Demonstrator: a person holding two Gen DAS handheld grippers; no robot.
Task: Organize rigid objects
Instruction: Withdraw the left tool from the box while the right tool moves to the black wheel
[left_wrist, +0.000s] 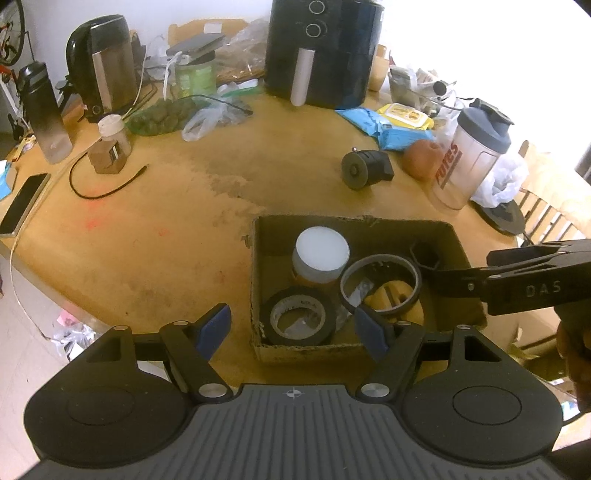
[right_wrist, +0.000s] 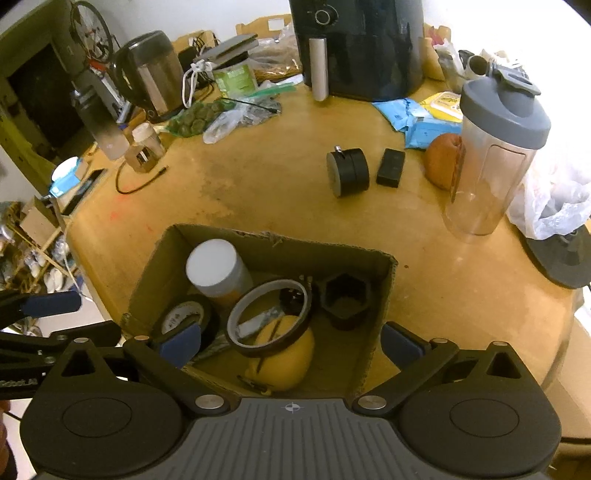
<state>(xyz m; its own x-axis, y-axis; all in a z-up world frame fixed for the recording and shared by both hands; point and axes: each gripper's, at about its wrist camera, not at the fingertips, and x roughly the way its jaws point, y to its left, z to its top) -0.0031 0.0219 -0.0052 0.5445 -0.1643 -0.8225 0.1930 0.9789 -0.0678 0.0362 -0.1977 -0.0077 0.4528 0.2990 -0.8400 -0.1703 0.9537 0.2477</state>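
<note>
right fingers (right_wrist: 290, 345) spread wide, empty, above cardboard box (right_wrist: 384, 295) | left fingers (left_wrist: 291, 326) apart, empty, at box's near edge | box gathers tape rolls (right_wrist: 267, 317), jar (right_wrist: 214, 267) | caster wheel (right_wrist: 347, 171) remains out on tabletop (right_wrist: 258, 184), likely next

right gripper (left_wrist: 532, 284) side: "DAS"
shaker bottle (left_wrist: 469, 162), right edge of the table (left_wrist: 147, 229): red letters, roughly "rures", partly hidden
left gripper (right_wrist: 22, 382) side: "Robot.AI", blurred

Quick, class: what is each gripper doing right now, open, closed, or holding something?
Left gripper: jaws open, holding nothing, above the cardboard box.
Right gripper: jaws wide open, holding nothing, over the same box.
</note>
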